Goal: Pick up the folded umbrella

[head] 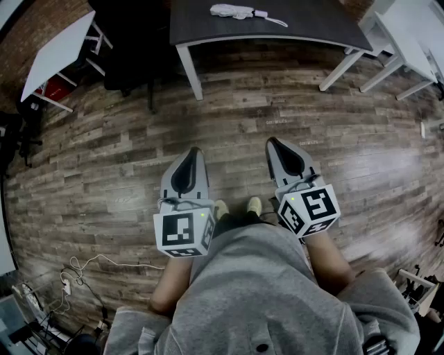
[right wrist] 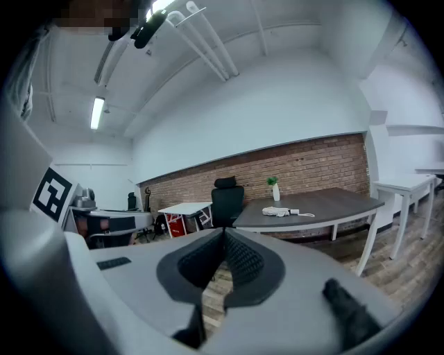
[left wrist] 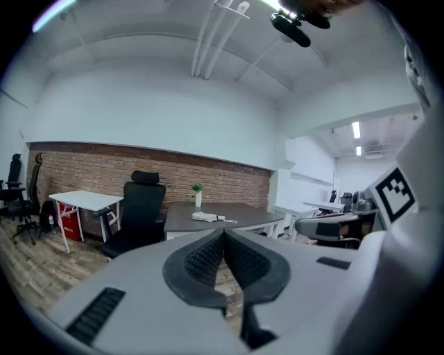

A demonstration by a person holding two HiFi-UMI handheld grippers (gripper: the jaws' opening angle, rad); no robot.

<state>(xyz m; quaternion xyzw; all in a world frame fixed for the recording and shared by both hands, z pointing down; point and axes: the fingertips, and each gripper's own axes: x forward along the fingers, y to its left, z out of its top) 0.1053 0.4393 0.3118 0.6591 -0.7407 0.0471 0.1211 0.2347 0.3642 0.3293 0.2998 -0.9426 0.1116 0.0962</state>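
Observation:
The folded umbrella [head: 234, 11], white with a cord at its handle end, lies on a dark grey table [head: 305, 24] at the top of the head view, well ahead of both grippers. It also shows small in the left gripper view as the umbrella [left wrist: 205, 217] and in the right gripper view as the umbrella [right wrist: 279, 211]. My left gripper [head: 192, 150] and right gripper [head: 271, 141] are held side by side over the wood floor in front of the person's body. Both stand shut with nothing between their jaws, the left gripper [left wrist: 223, 232] and right gripper [right wrist: 224, 231] tips touching.
A black office chair [left wrist: 139, 208] stands left of the dark table. A white desk [head: 59, 52] is at the far left, another white table [head: 409, 35] at the far right. Cables [head: 76, 274] lie on the floor at lower left. A small plant in a vase [right wrist: 275, 187] stands on the dark table.

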